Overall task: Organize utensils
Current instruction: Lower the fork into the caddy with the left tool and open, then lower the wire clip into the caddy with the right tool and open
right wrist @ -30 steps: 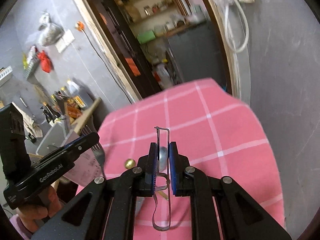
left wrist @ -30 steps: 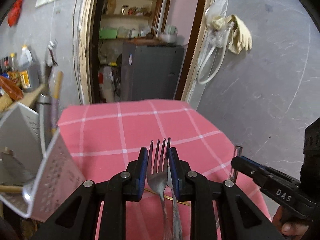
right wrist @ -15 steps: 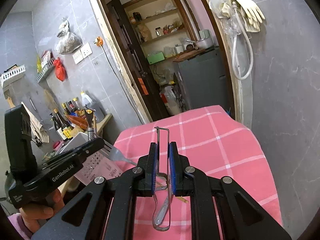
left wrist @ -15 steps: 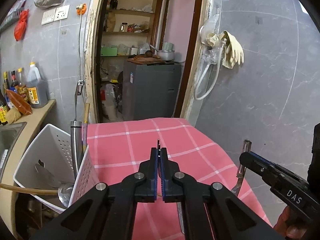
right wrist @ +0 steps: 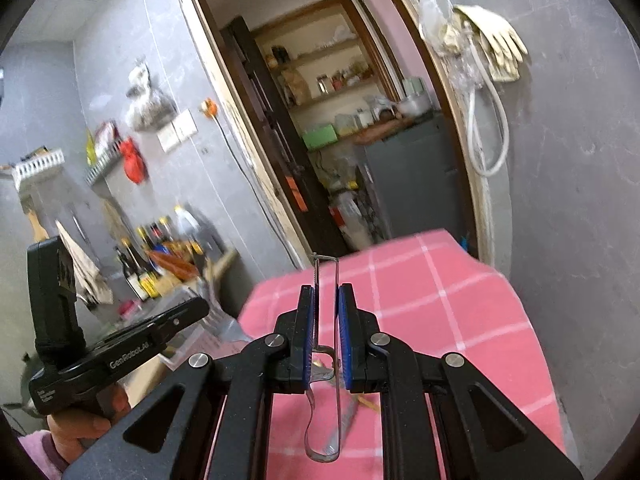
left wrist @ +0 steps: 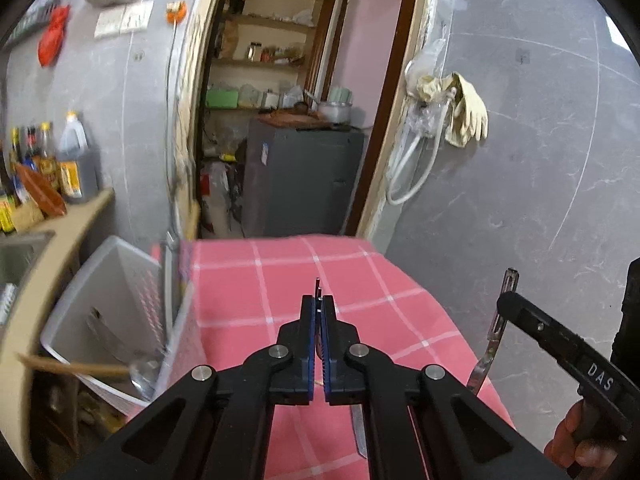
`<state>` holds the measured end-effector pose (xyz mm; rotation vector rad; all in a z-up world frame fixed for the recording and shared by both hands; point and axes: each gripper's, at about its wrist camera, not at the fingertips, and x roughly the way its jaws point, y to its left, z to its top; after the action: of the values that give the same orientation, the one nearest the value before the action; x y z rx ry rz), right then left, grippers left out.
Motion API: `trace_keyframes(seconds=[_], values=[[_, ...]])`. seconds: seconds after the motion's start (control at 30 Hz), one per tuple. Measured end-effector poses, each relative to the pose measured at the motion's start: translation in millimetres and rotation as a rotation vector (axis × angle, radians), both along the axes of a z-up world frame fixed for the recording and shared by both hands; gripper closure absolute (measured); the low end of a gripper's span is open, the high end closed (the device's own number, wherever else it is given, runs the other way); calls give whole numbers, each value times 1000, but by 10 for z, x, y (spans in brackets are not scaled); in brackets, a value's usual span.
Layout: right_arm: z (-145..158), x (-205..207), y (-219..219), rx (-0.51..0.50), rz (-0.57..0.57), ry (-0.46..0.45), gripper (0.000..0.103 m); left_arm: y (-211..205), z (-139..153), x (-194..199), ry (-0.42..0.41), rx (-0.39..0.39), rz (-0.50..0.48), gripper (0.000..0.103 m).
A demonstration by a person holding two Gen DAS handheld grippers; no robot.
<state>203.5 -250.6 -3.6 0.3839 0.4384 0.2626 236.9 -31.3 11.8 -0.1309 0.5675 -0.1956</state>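
The fork point(left wrist: 317, 285) is edge-on in the left view, a thin metal sliver sticking up past the left gripper point(left wrist: 319, 312), whose blue pads are pressed together on it. From the right view the left gripper point(right wrist: 198, 307) sits at 9 o'clock, and the fork's tines point(right wrist: 222, 318) show blurred just past its tip, out over the near left edge of the cloth point(right wrist: 440, 300). The fork is held off the cloth.

The peeler point(right wrist: 316, 276), a bent metal loop, stands upright between the pads of the right gripper point(right wrist: 326, 292), which pinch it across its two strips; its top bar rises above the fingertips and its loop end hangs below them. In the left view the peeler point(left wrist: 482, 370) is at 3 to 4 o'clock, clamped in the tip of the right gripper point(left wrist: 508, 300), clear of the table.

Under the left gripper a flat metal blade point(left wrist: 359, 432) lies on the pink checked cloth point(left wrist: 360, 280).

At 9 o'clock in the left view a white perforated basket point(left wrist: 100, 264) stands just beside the table's left edge, with a wooden handle and blurred metal utensils in it. Bottles point(left wrist: 76, 160) stand on the counter at 10 o'clock. A doorway point(left wrist: 280, 120) with shelves is at 12, and gloves point(left wrist: 468, 116) hang on the wall at 1 o'clock.

A hand point(left wrist: 580, 440) grips the right gripper's handle at 4 o'clock; another hand point(right wrist: 80, 420) grips the left one's.
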Motion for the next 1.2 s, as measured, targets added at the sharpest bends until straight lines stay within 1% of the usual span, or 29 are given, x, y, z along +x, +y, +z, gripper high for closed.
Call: trace_keyframes(seconds=[0.17,0.23,0.37,0.53,0.63,0.73,0.93,1.07,1.2], values=[[382,67,120,40,22,-108,92,212,546,-104,-63,72,35,100],[544,129,235,53,44,-153,92,338,743,-143,-82,91,56,100],[746,271,522,81,97,-215,92,665,1124,-215,-108,130,120,100],[882,414,889,108,165,-279,92,1002,1356,-257,-112,206,193,100],[899,525,1127,111,208,-303,92,1124,1401,-268,-103,244,227,100],[832,624,1362,113,252,-315,92,1198,1368,-229,-91,287,252,100],[526,808,1661,86,320,-288,92,1178,1150,-51,-55,349,262,100],[327,889,1779,59,357,-287,92,1085,983,65,-33,371,253,100],[177,1012,1844,69,364,-283,92,1008,848,160,-12,383,253,100]])
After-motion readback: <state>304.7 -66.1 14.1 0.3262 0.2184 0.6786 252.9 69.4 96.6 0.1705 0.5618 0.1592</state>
